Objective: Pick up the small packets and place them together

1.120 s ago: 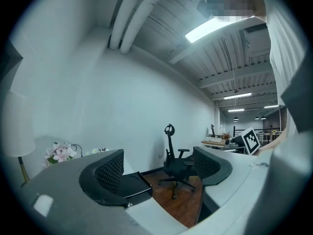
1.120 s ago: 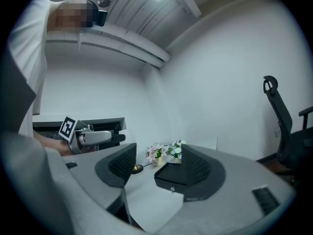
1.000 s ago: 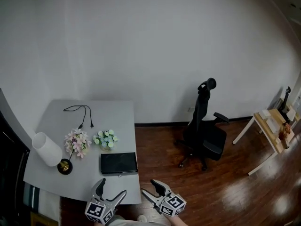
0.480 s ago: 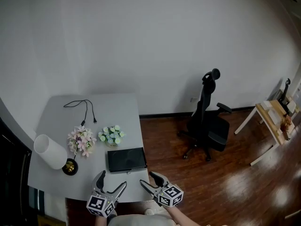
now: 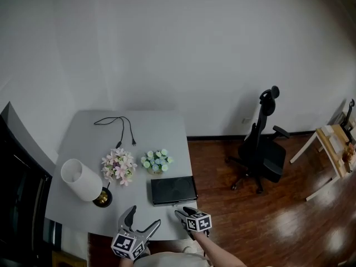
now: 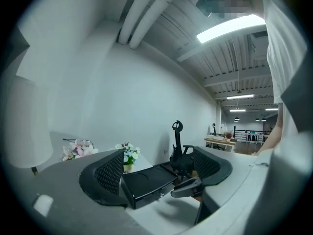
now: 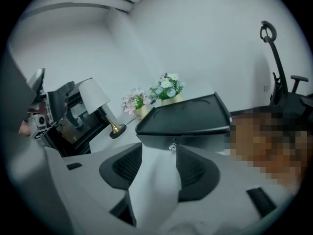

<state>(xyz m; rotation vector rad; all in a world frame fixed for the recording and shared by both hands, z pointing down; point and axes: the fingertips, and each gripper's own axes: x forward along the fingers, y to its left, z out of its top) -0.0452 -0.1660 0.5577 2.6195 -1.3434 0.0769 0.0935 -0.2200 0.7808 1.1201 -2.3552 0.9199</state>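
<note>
I see no small packets in any view. My left gripper (image 5: 144, 217) hovers open over the front edge of the grey table (image 5: 150, 127); in the left gripper view its jaws (image 6: 156, 155) stand wide with nothing between them, framing a flat black box (image 6: 146, 180). My right gripper (image 5: 182, 211) sits low at the table's front right corner, just in front of that box (image 5: 173, 189). Its jaws (image 7: 159, 148) have just been closing and still stand apart. Only the pale table corner shows in their gap, below the box's front (image 7: 186, 114).
On the table stand a white-shaded lamp (image 5: 83, 179), a pink flower pot (image 5: 118, 167), a blue-green flower pot (image 5: 156, 161) and a black cable (image 5: 119, 125). A black office chair (image 5: 264, 149) and a wooden side table (image 5: 334, 143) stand on the wooden floor at right.
The right gripper has dropped to the table's front corner and tipped downward, its jaws narrower. The left gripper has moved forward over the table edge. The head view has swung, sliding the table rightward.
</note>
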